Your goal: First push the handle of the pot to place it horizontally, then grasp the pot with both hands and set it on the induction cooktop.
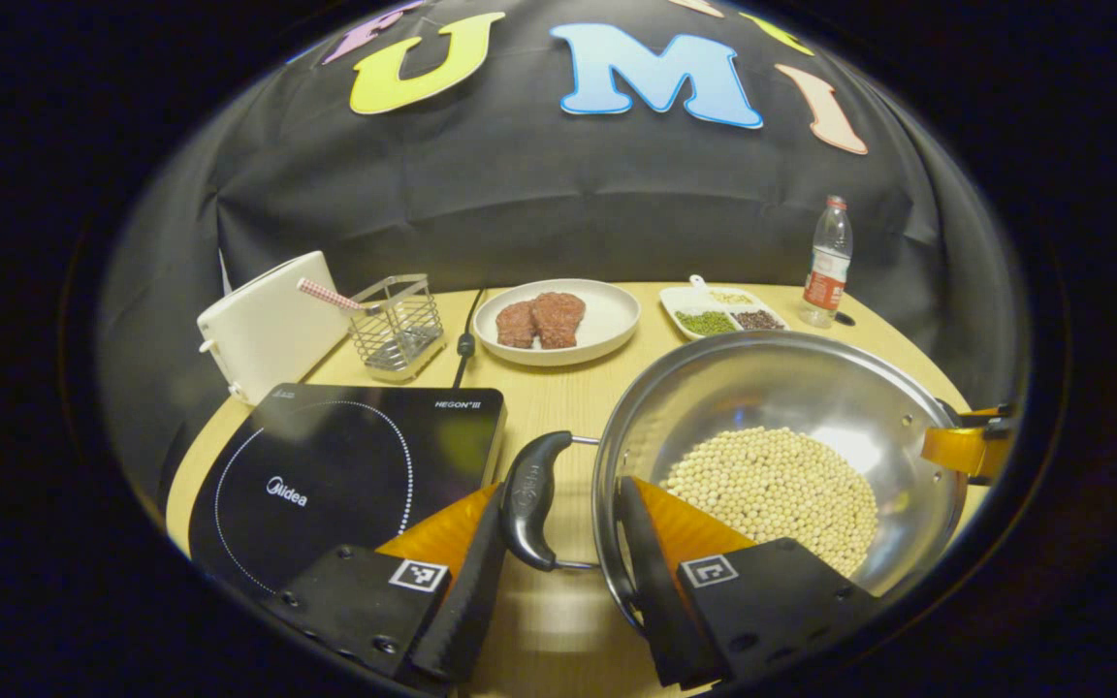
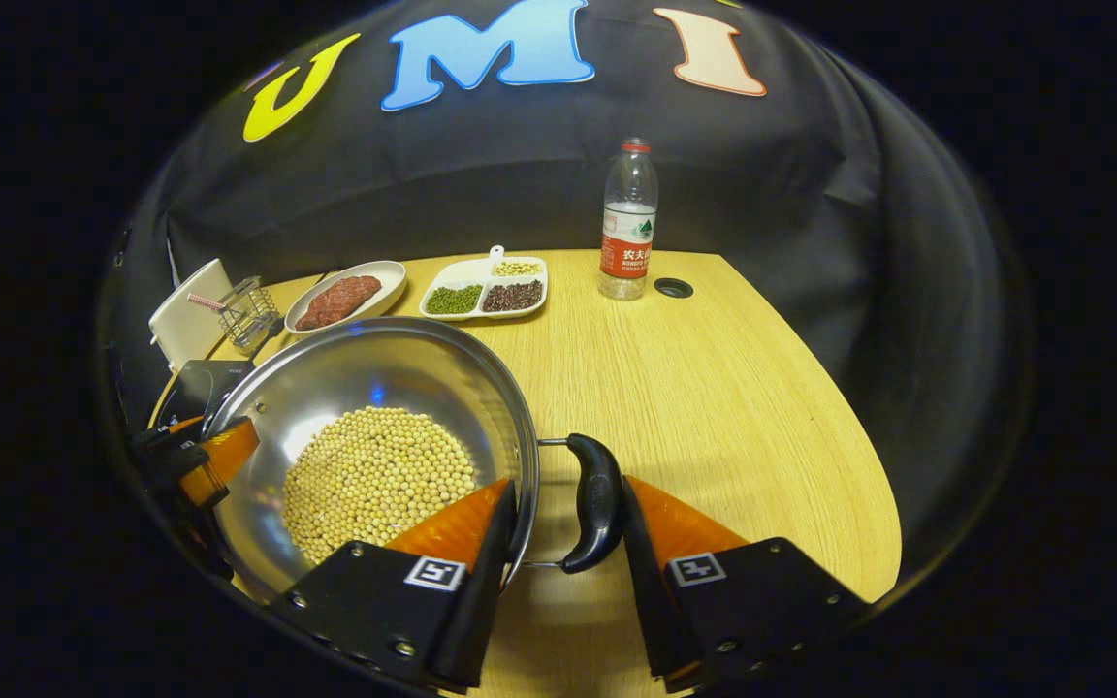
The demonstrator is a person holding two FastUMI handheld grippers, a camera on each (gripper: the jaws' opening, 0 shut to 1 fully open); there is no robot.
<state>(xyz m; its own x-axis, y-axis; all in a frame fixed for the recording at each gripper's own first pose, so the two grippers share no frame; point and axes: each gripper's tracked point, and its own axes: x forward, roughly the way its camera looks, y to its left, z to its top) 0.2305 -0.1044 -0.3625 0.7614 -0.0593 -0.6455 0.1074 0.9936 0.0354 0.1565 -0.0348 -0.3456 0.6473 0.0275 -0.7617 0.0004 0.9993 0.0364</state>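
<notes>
Steel, shiny and shallow, the pot (image 1: 781,436) sits on the tabletop (image 2: 714,388) between my two tools, its bowl holding a heap of pale soybeans (image 1: 777,490). My left hand-held gripper (image 1: 558,572) stands open astride the pot's near black handle (image 1: 529,499): one finger outside the handle, the other inside the rim beside the beans, neither clearly pressing. My right hand-held gripper (image 2: 563,557) is likewise open, one finger over the rim just beside the beans and the other outside the opposite black handle (image 2: 595,502).

The left gripper view gives me the black induction cooktop (image 1: 345,475) just left of that gripper, close beside the pot. Beyond the cooktop stand a white box (image 1: 268,330) and a wire basket (image 1: 398,325).

The right gripper view opens onto bare wood to the right of that gripper. Ahead, past the pot, a plate (image 2: 350,296) carries red meat (image 2: 337,301), a divided white dish (image 2: 486,288) holds green, dark and pale beans in separate compartments, and a water bottle (image 2: 628,223) stands upright.
</notes>
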